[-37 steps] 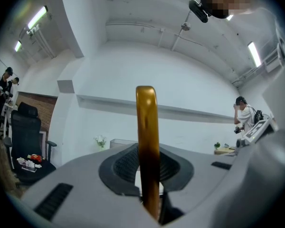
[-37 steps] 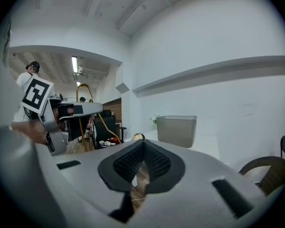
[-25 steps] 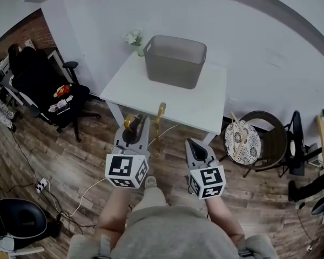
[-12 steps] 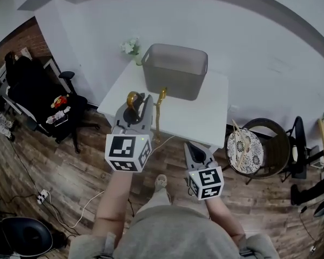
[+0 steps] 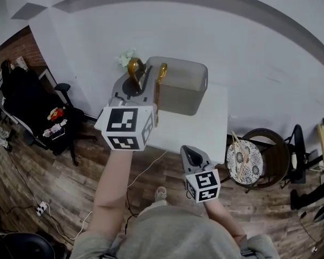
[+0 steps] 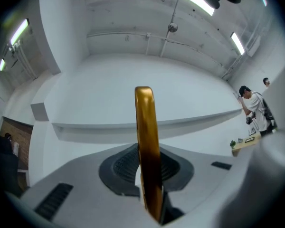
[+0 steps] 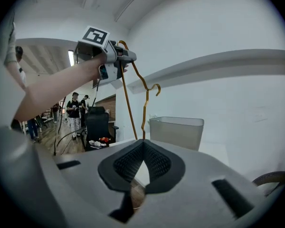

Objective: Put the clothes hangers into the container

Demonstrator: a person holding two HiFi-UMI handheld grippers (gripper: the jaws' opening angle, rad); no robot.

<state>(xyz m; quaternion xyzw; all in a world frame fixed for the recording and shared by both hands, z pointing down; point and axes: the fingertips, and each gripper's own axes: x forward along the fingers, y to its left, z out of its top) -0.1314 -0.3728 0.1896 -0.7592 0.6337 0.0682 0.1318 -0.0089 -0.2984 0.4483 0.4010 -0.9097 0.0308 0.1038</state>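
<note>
While L claw (image 5: 139, 74) pinches gold hanger (image 5: 157, 90) near grey bin (image 5: 186, 95) | R claw (image 5: 189, 150) pressed together

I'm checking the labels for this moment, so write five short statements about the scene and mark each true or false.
1. The left gripper grips a gold hanger. True.
2. The container stands on the floor. False: it stands on the white table.
3. The right gripper grips a second hanger. False: nothing is between its jaws.
4. A small plant stands beside the container. True.
5. The hanger lies inside the container. False: it is held up in the left gripper, on the near side of the container.
</note>
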